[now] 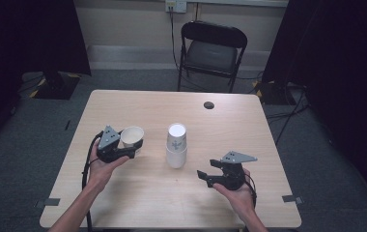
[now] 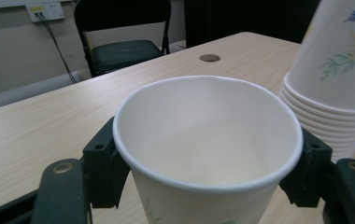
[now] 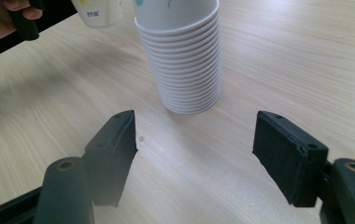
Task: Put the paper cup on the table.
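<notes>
A stack of white paper cups [image 1: 176,145] stands upside down near the middle of the wooden table [image 1: 123,104]. My left gripper [image 1: 134,145] is shut on a single white paper cup [image 1: 132,136], mouth up, left of the stack. In the left gripper view the black pads press both sides of that cup [image 2: 208,154], with the stack [image 2: 339,88] close at the right. My right gripper [image 1: 205,173] stands open to the right of the stack, nothing between its jaws. In the right gripper view the stack [image 3: 185,60] stands ahead of the wide jaws, and the held cup [image 3: 98,11] shows at top left.
A black folding chair [image 1: 210,50] stands beyond the table's far edge. A round dark hole [image 1: 209,105] sits in the tabletop near the far side. Dark curtains flank the room, and a wall socket [image 1: 176,6] with a cable is behind the chair.
</notes>
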